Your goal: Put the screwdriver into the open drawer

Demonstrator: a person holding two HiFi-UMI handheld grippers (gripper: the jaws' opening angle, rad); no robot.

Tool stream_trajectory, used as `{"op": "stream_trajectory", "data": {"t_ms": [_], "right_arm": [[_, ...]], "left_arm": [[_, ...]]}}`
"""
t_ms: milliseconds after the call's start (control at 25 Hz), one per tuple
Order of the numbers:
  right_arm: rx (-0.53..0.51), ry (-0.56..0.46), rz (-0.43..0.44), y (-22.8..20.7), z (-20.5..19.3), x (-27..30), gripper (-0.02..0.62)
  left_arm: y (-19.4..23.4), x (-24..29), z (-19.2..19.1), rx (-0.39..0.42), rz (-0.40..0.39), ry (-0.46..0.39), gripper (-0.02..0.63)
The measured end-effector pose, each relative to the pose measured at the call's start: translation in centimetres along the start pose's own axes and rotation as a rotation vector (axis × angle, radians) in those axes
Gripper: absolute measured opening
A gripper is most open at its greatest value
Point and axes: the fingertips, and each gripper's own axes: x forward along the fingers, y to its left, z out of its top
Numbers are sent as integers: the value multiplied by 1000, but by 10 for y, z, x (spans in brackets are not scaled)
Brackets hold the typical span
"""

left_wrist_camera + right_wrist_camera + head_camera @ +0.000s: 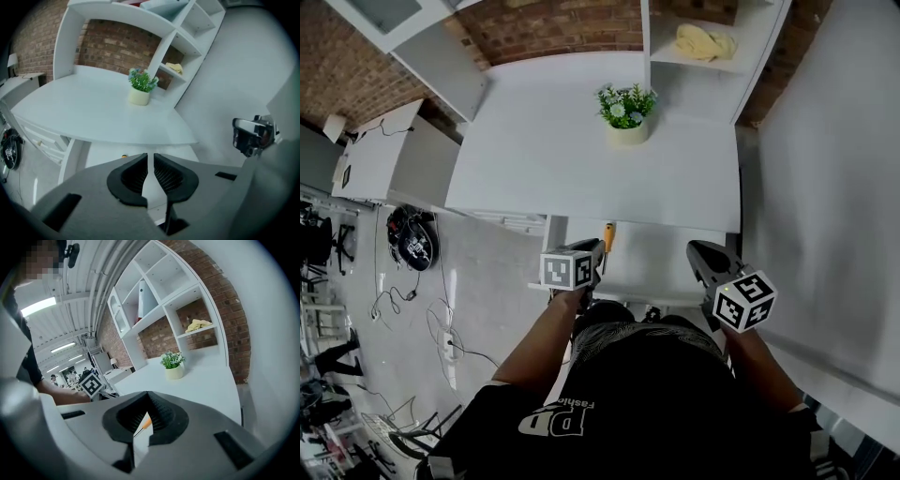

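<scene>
Two hand-held grippers hovered in front of a white desk [553,159], over the open drawer [666,274] that stood pulled out from under the desk's front edge. The left gripper [598,251], below the middle of that edge, had its jaws a thin slit apart and held nothing. The right gripper [696,249], nearer the desk's right end, had its jaw tips together, also on nothing. The screwdriver [607,238], with an orange handle, lay inside the drawer just in front of the desk's front edge. It was close beside the left gripper's tip but clear of its jaws. In the right gripper view it showed only beyond the jaws, through the opening under their tips. A small green plant [626,105] in a pale pot stood on the desk toward its back, right of the middle. A crumpled yellow cloth [705,41] lay on a white shelf [675,56] that rose from the desk's back right corner, and a brick wall [562,28] ran behind the desk. Cables [441,328] trailed across the grey floor to the left of the desk. The person holding the grippers, in a dark shirt [628,394] with bare forearms, stood in front of the desk.
</scene>
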Motion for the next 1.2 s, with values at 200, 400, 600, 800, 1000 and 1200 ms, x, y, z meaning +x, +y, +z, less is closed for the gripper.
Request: {"op": "stream_trajectory", "data": {"t_ms": [200, 400, 600, 800, 1000, 1200], "right_arm": [[-21, -39, 42, 15, 10, 8, 5], [-42, -48, 70, 40, 11, 6, 5], [-35, -76, 14, 57, 13, 0, 5], [0, -106, -51, 96, 3, -7, 5], [17, -111, -91, 159, -22, -15, 5], [12, -108, -138, 213, -50, -23, 5]], "left_arm": [[-53, -46, 37, 223, -87, -104, 20], [-103, -77, 44, 365, -219, -148, 18], [-138, -114, 50, 491, -326, -219, 18], [-138, -163, 33, 529, -399, -238, 18], [-117, -211, 4, 536, -429, -256, 18], [-95, -244, -30, 512, -455, -239, 18]]}}
